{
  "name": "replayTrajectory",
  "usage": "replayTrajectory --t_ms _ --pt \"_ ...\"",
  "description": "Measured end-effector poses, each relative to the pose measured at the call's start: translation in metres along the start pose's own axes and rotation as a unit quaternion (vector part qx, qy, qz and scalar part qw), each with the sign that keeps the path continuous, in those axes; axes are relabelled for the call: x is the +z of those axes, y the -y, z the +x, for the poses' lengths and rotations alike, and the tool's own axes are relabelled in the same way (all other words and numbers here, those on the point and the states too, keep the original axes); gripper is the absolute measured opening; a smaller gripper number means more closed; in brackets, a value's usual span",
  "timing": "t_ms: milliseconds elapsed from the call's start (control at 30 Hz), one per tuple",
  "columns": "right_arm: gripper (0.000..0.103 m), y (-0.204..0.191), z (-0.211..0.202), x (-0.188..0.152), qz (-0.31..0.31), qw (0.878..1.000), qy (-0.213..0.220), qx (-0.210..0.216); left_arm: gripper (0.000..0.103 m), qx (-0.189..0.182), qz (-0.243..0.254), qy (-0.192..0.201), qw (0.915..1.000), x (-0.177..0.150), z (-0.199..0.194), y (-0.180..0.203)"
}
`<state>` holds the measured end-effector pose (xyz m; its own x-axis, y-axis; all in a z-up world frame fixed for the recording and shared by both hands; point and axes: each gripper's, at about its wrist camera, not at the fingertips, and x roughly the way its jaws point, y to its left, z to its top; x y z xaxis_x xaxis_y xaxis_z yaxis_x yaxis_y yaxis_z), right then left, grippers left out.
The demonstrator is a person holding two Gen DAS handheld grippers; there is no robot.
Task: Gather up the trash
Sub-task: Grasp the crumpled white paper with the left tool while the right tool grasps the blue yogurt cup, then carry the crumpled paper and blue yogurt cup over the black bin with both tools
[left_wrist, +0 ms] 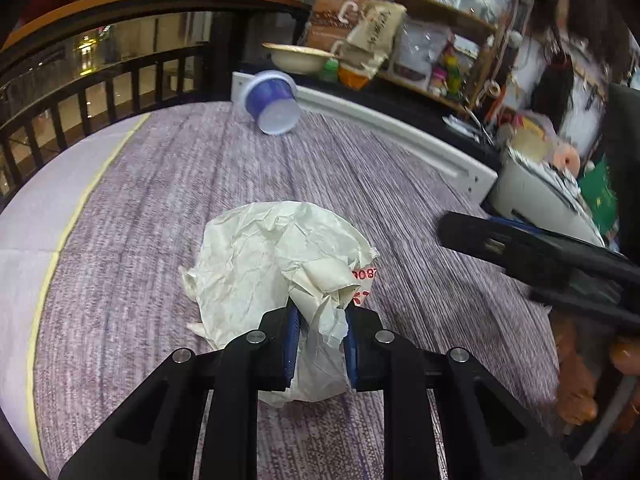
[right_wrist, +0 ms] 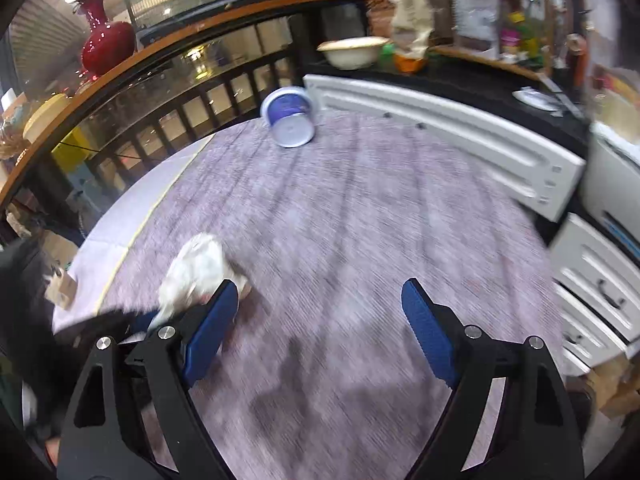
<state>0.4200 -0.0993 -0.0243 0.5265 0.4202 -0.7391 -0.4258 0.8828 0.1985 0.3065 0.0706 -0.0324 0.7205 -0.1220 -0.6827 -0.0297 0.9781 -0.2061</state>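
On the purple desk [left_wrist: 160, 200] your left tool [left_wrist: 320, 336], angled down, pinches the crumpled paper [left_wrist: 272, 264]; red print reads maybe "908". Right tool [right_wrist: 320, 320] hangs wide open, empty. Blue tub [right_wrist: 290, 116] lies tipped at the far edge.

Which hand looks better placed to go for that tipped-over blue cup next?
Probably the right. Its tongs are open and empty, facing the blue cup; the left tongs are shut on crumpled paper.
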Motion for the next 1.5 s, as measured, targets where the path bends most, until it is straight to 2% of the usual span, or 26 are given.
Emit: replayTrajectory --t_ms 100,200,267,333,433,533,600,700,767,833,867,967,1167,1500 --pt "0.083 -0.012 0.034 0.034 -0.008 1.0 -0.023 0.006 0.019 0.02 -0.013 0.022 0.9995 0.003 -0.01 -0.008" --pt "0.083 -0.022 0.066 0.072 -0.012 0.999 -0.032 -0.005 0.019 0.036 -0.007 0.042 0.9985 0.003 -0.02 -0.009" --pt "0.083 -0.03 0.094 0.099 -0.019 0.998 -0.057 -0.002 0.019 0.045 0.001 0.052 0.9976 0.003 -0.023 -0.006" --pt "0.083 -0.036 0.113 0.122 -0.023 0.998 -0.06 -0.018 0.019 0.046 0.004 0.056 0.9974 0.004 -0.025 -0.005" --pt "0.083 -0.044 0.152 0.154 -0.039 0.995 -0.088 -0.035 0.019 0.029 -0.011 0.049 0.9983 0.004 -0.024 -0.009" --pt "0.083 -0.048 0.187 0.178 -0.039 0.992 -0.105 -0.053 0.019 0.035 -0.01 0.051 0.998 0.004 -0.024 -0.011" --pt "0.083 -0.049 0.21 0.188 -0.036 0.99 -0.125 -0.055 0.019 0.032 -0.011 0.05 0.9982 0.004 -0.024 -0.013" --pt "0.083 -0.051 0.229 0.197 -0.037 0.989 -0.128 -0.071 0.019 0.027 -0.013 0.044 0.9986 0.001 -0.022 -0.013" --pt "0.083 -0.052 0.241 0.2 -0.035 0.987 -0.139 -0.067 0.019 0.025 -0.013 0.041 0.9987 0.0 -0.021 -0.013" --pt "0.075 -0.053 0.251 0.2 -0.034 0.987 -0.14 -0.07 0.019 0.023 -0.011 0.039 0.9989 0.001 -0.02 -0.012" --pt "0.066 -0.053 0.254 0.2 -0.036 0.987 -0.139 -0.072 0.019 0.024 -0.01 0.039 0.9989 0.001 -0.02 -0.012" --pt "0.066 -0.054 0.252 0.2 -0.042 0.988 -0.125 -0.086 0.019 0.023 -0.009 0.034 0.9991 0.0 -0.019 -0.01" --pt "0.066 -0.048 0.236 0.193 -0.039 0.99 -0.109 -0.078 0.019 0.026 -0.007 0.037 0.999 0.0 -0.019 -0.009" --pt "0.066 -0.032 0.166 0.148 -0.032 0.996 -0.074 -0.048 0.019 0.029 0.001 0.05 0.9983 -0.002 -0.023 -0.004"
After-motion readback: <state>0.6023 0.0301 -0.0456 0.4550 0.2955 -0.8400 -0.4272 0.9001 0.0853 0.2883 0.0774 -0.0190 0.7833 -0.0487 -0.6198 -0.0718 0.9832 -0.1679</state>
